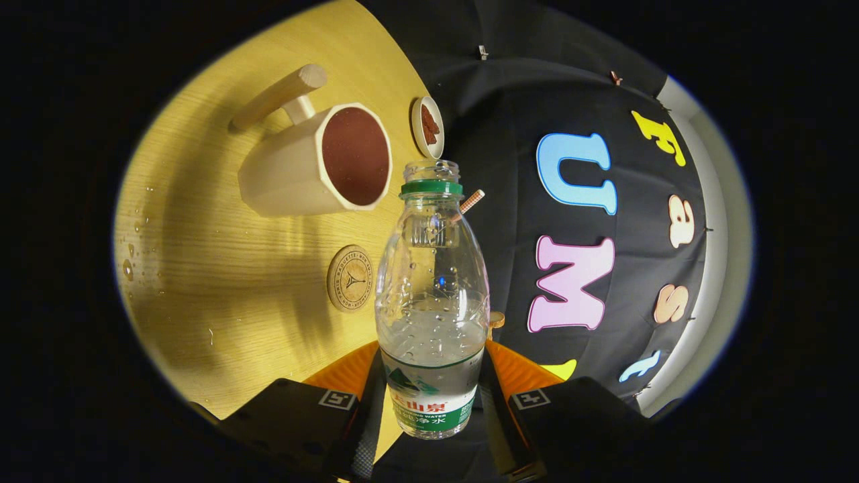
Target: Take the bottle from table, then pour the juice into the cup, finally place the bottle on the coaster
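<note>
My gripper (431, 402) is shut on a clear plastic bottle (431, 302), both fingers pressing on its labelled lower body. The bottle has no cap, a green neck ring, and is partly filled with clear liquid. The view is rolled, so the wooden table (201, 268) appears sideways beyond the bottle. A white faceted cup (315, 164) with a wooden handle and a brown inside stands on the table beyond the bottle's neck. A round cork coaster (349, 278) lies on the table nearer the fingers than the cup, beside the bottle's shoulder.
A small white dish (427, 127) with brown pieces sits past the cup near the table's edge. A striped straw-like stick (470, 200) pokes out behind the bottle neck. Water drops (134, 248) dot the table on the side away from the booth wall.
</note>
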